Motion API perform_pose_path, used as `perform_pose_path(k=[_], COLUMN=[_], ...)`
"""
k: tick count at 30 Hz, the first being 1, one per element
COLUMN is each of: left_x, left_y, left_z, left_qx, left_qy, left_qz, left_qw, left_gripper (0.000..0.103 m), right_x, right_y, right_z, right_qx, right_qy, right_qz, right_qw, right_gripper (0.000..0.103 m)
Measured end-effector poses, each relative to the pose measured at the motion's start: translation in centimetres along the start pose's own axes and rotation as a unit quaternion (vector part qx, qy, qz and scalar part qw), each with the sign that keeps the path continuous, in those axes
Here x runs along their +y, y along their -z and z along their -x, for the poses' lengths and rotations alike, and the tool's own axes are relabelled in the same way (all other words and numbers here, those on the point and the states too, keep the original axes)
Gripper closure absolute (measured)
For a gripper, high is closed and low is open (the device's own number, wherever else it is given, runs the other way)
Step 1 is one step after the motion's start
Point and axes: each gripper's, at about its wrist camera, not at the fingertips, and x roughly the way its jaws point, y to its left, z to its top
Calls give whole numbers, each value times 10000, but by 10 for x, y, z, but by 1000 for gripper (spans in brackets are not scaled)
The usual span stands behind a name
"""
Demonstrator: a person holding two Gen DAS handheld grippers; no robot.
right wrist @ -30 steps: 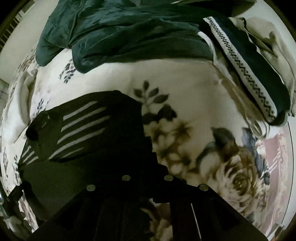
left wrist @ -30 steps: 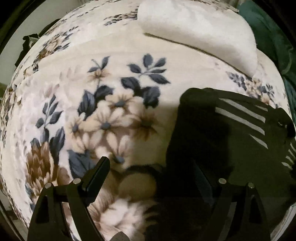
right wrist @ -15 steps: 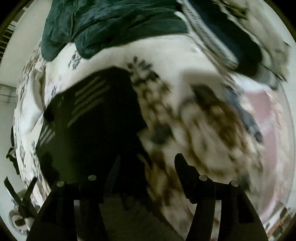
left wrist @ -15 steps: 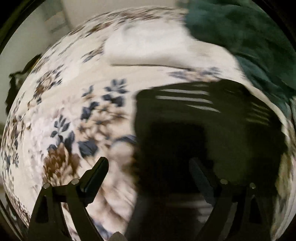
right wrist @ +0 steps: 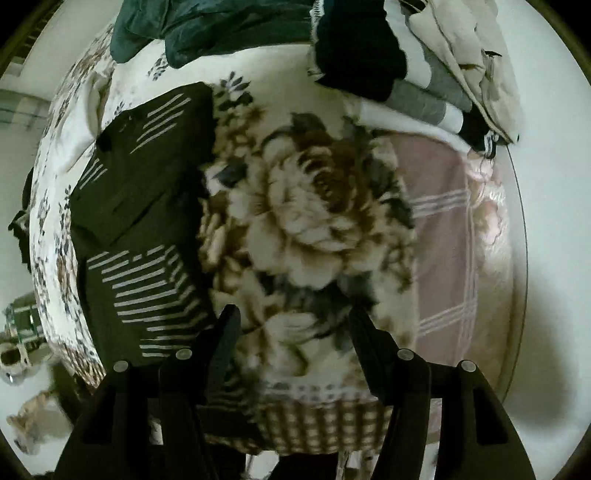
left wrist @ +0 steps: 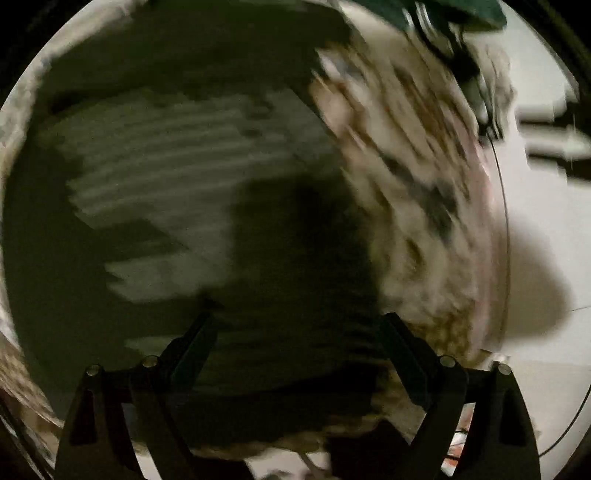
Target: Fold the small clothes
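A black garment with white stripes (right wrist: 144, 229) lies flat on the floral blanket (right wrist: 306, 221), at the left of the right wrist view. My right gripper (right wrist: 291, 325) is open and empty, over the blanket just right of the garment's lower edge. In the left wrist view, which is blurred by motion, the same garment (left wrist: 184, 192) fills the left and middle. My left gripper (left wrist: 295, 332) is open and empty, close above the garment's near part.
A dark green cloth (right wrist: 207, 29) and a pile of folded clothes (right wrist: 424, 66) lie at the far side of the bed. A pink sheet (right wrist: 450, 229) shows at the right edge. The pale floor (right wrist: 554, 221) lies beyond the bed edge.
The right gripper opened from shut and pulled back off the garment. The left gripper swung right, over the garment, staying open. Both views pulled toward the bed's edge.
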Motion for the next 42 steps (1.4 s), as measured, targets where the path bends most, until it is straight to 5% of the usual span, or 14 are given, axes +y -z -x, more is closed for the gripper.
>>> perform_pose_path(k=[4, 7, 9, 11, 19, 20, 21, 22, 32, 36, 42], left_x=[-45, -55, -54, -50, -35, -32, -29, -24, 54, 108, 195], left_y=[11, 10, 7, 7, 18, 20, 21, 22, 48, 67, 91], left_z=[-57, -82, -83, -77, -19, -10, -3, 5, 86, 118, 120], left_qx=[349, 336, 184, -15, -622, -691, -744, -803, -1544, -1878, -1914], left_qy=[-250, -591, -823, -838, -682, -684, -671, -611, -480, -668, -304], left_qz=[71, 193, 254, 413, 661, 694, 750, 857, 1732, 2149, 2909], left_qw=[9991, 9975, 9961, 9956, 9935, 9928, 9921, 9912, 9715, 9561, 9369], left_gripper=[13, 39, 77, 98, 99, 99, 99, 99, 99, 99, 99], right_x=[-10, -1, 8, 20, 64, 68, 74, 80, 167, 243, 389], right_y=[-38, -79, -112, -151, -266, -271, -274, -277, -270, -263, -246], right_z=[-5, -18, -30, -46, -133, -142, -149, -153, -79, -46, -45], right_qx=[-94, -216, -260, -314, 172, 270, 365, 395, -126, -319, -436], right_qy=[-227, -407, -593, -786, -1600, -1705, -1724, -1612, -1028, -844, -511], right_qz=[406, 637, 681, 613, -46, -73, -49, -2, 1090, 1577, 2224], right_qw=[9989, 9969, 9956, 9945, 9870, 9850, 9843, 9861, 9886, 9834, 9726], right_gripper=[40, 40, 40, 40, 43, 58, 93, 97, 98, 98, 98])
